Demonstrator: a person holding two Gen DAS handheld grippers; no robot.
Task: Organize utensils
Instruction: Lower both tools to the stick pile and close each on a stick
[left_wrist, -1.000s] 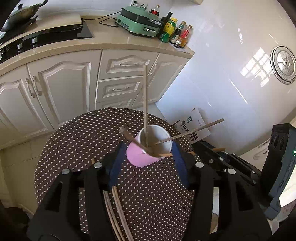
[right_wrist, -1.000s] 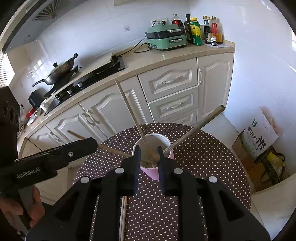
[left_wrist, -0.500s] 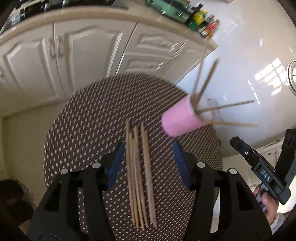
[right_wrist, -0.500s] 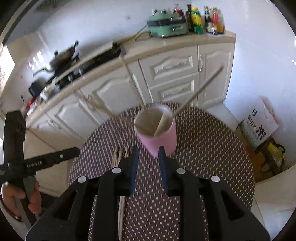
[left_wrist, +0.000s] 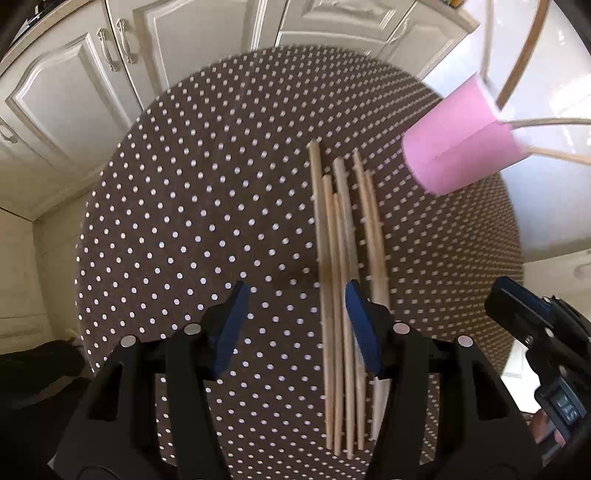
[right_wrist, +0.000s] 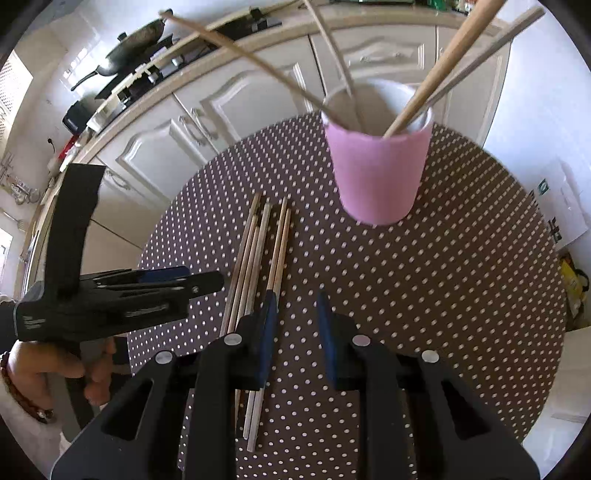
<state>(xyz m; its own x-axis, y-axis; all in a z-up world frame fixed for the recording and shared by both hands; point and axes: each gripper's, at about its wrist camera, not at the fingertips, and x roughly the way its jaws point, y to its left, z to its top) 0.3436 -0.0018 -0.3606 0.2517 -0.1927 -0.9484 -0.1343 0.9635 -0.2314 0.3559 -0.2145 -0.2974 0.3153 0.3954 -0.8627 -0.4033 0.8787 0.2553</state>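
Both grippers lowered from pink cup (right_wrist: 378, 173) toward loose chopsticks (left_wrist: 341, 266), centre frame. Left gripper (left_wrist: 295, 325) half open, empty. Right gripper (right_wrist: 295, 332) narrowly parted, empty. Next pickup judged imminent.

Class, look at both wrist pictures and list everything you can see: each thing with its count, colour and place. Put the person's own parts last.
Table: one, round, brown cloth with white dots, in front of the cabinets.
Cup: one, pink outside, white inside, upright at the far side of the table.
Chopsticks in the cup: about five, light wood, leaning outward.
Loose chopsticks: about six, light wood, lying side by side on the table near the cup.
Cabinets: cream, behind the table.
Wok: one, dark, on the stove.
Left claw: black with blue pads, open, empty, over the loose chopsticks.
Right claw: black with blue pads, narrowly open, empty.
Hand: holding the left claw's grip.
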